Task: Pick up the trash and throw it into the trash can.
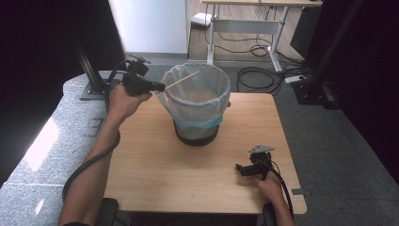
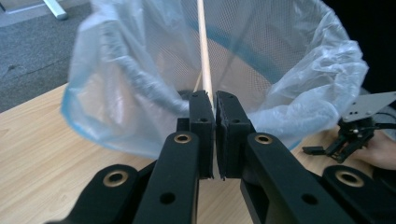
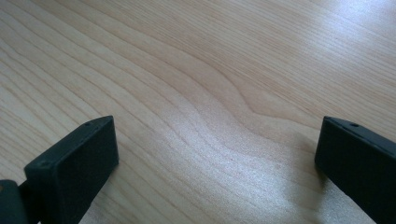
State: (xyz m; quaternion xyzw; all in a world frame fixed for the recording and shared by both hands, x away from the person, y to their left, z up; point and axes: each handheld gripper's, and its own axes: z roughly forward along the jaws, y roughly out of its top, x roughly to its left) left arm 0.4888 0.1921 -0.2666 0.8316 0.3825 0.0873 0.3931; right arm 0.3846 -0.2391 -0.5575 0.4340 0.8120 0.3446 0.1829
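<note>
Left gripper (image 1: 162, 86): I have it raised at the table's far left, just beside the bin's rim; its jaws are pressed together on a thin wooden stick.
Wooden stick (image 1: 182, 80): I see it clamped at its near end and slanting out over the bin's open mouth; in the left gripper view (image 2: 204, 56) it runs straight up from between the jaws, against the liner.
Bin (image 1: 196, 133): a black mesh basket standing upright near the middle of the table's far edge.
Liner (image 1: 200, 109): a clear plastic bag with a blue band, folded over the bin's rim and hanging down its outer wall.
Right gripper (image 1: 240, 168): I have it low at the table's near right corner, well apart from the bin; its jaws stand wide apart with only bare wood between them.
Table (image 1: 155, 165): light wood grain, which the right gripper view (image 3: 210, 93) shows close up.
</note>
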